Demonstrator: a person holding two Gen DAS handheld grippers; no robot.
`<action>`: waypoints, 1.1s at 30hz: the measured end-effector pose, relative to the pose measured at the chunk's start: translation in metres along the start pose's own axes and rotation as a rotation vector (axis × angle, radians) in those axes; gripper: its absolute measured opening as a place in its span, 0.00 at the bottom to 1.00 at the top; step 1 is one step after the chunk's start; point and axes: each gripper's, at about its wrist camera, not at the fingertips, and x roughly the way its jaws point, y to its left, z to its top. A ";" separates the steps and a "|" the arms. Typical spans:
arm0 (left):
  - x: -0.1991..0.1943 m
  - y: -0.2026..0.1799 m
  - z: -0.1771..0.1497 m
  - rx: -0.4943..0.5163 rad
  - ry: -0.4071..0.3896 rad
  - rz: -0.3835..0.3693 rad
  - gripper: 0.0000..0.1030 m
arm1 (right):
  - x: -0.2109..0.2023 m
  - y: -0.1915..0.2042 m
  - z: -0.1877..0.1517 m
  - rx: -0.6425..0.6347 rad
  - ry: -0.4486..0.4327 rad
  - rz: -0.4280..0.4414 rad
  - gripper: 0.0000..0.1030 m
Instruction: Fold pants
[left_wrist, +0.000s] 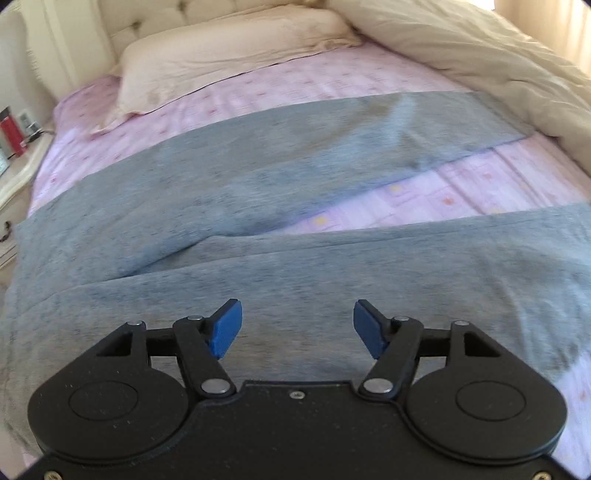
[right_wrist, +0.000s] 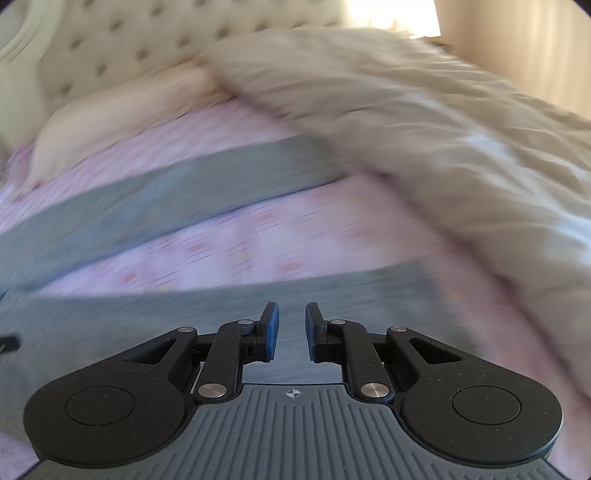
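Grey pants (left_wrist: 258, 177) lie spread flat across the pink patterned bed sheet (left_wrist: 480, 177), their two legs running to the right with a strip of sheet between them. My left gripper (left_wrist: 297, 314) hovers over the near leg (left_wrist: 406, 266), open wide, with nothing between its blue pads. The right wrist view is blurred. There my right gripper (right_wrist: 292, 314) hangs over the near leg (right_wrist: 166, 317), its jaws a narrow gap apart and holding nothing. The far leg (right_wrist: 166, 184) crosses that view higher up.
A cream pillow (left_wrist: 221, 59) lies at the head of the bed against a tufted headboard (left_wrist: 166, 18). A bunched beige duvet (left_wrist: 480, 62) lies along the right side and touches the far leg's end. At far left, a nightstand (left_wrist: 18, 166) holds a red object (left_wrist: 11, 133).
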 end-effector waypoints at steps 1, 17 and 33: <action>0.002 0.005 -0.002 -0.011 0.008 0.009 0.68 | 0.007 0.013 -0.002 -0.024 0.025 0.058 0.15; 0.015 0.073 -0.039 -0.064 0.063 0.134 0.77 | 0.045 -0.026 -0.008 -0.046 0.067 -0.120 0.18; 0.039 0.081 0.101 -0.103 0.031 0.071 0.61 | 0.046 -0.001 0.046 0.036 0.185 0.030 0.20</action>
